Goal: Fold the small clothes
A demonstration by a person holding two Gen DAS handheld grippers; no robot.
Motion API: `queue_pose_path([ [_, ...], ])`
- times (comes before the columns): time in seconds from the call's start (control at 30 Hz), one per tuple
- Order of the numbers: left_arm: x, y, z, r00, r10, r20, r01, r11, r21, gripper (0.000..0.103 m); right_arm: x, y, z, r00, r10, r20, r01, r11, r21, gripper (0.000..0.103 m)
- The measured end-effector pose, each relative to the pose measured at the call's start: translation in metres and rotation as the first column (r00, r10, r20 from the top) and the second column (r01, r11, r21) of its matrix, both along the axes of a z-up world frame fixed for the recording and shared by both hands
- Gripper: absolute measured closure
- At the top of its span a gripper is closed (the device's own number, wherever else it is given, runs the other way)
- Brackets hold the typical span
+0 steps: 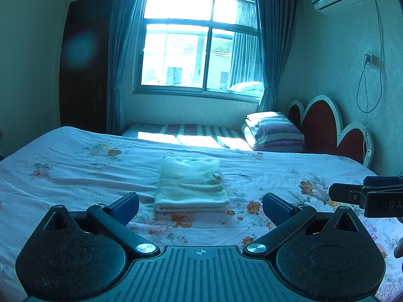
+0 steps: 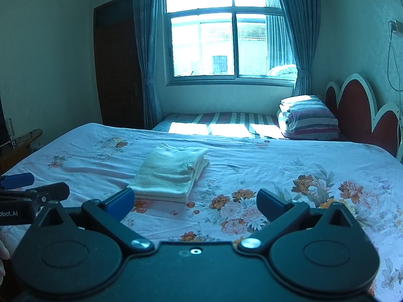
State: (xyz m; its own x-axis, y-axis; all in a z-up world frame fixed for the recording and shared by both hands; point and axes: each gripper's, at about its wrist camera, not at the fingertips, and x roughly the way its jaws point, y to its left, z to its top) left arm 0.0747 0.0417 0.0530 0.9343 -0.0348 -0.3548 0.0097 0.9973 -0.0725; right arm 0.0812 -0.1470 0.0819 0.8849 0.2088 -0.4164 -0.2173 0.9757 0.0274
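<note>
One folded garment (image 1: 192, 183), pale cream, terry-like; lies as a neat stacked rectangle at centre frame in the left wrist view, left of centre in the right wrist view, on the floral bedsheet (image 1: 75, 166).

Left gripper (image 1: 200, 205): jaws spread wide, nothing between them; raised above the sheet at lower frame, with the garment showing in the gap just beyond its tips, not touched.

Right gripper (image 2: 195, 201): jaws likewise wide and empty; garment lies to the upper left of its left fingertip, apart from it.

Progress, judged: folding of this item appears complete, with layered edges stacked at the near side and both tools clear of it. No other unfolded small clothes show on the sheet.

Striped bedding pile (image 1: 274, 132): right of centre, on the far bed beneath the window (image 1: 201, 40); seemingly not part of the work.

Remaining: at most a tidy-up or a further item, none in sight.
</note>
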Motion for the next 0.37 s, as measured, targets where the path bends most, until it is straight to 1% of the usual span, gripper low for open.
queue_pose_path([
  [0.07,0.0003,-0.0011,-0.0001,1.0,-0.014,0.002,0.014,1.0,0.002,0.0,0.0018,-0.0023,-0.0008,1.0,0.002,-0.004,-0.002,1.0,-0.004,0.0],
  [0.37,-0.0012,-0.0057,0.0022,1.0,-0.017,0.015,0.017,1.0,0.02,0.0,0.0031,-0.0077,-0.0017,1.0,0.005,-0.006,-0.005,1.0,-0.017,0.0],
])
